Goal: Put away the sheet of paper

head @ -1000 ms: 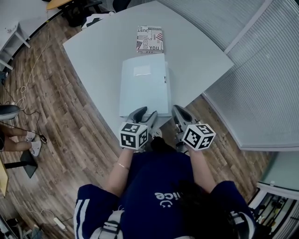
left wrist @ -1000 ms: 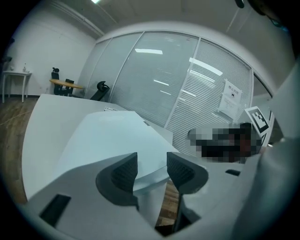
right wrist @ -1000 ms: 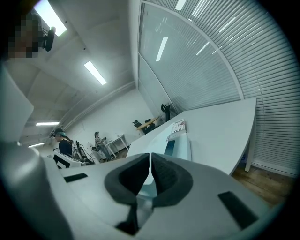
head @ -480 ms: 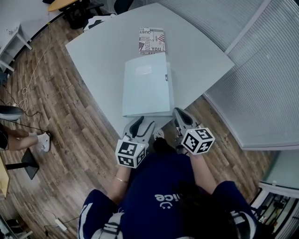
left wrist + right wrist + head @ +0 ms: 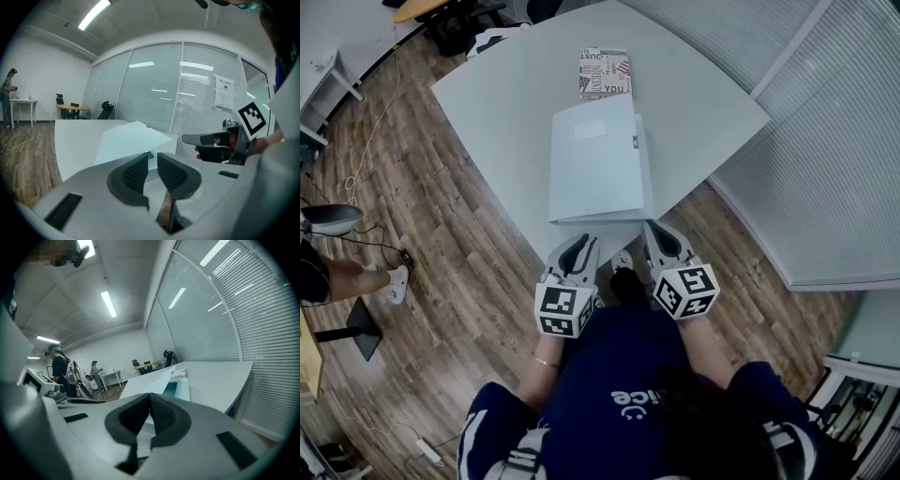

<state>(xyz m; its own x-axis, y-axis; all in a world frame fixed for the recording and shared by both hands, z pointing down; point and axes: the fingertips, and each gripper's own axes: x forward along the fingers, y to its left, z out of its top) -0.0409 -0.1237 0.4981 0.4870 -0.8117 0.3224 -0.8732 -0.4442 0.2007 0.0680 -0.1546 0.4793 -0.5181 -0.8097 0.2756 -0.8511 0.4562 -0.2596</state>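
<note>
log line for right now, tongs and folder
left tongs: closing, empty | right tongs: shut, empty | folder: on table, not touched

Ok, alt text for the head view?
A pale blue folder lies on a white table, a printed booklet beyond it. By the near edge, the left gripper, empty, is closing its jaws; the right gripper is shut, empty.

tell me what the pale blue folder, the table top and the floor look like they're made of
pale blue folder: thin plastic or coated card, can't tell which; smooth, with a cover that lifts as one stiff sheet.
table top: white laminate by the look, matte, uniform, no grain.
floor: wood or wood-look planks, grain and staggered seams show; real or vinyl is unclear.
</note>
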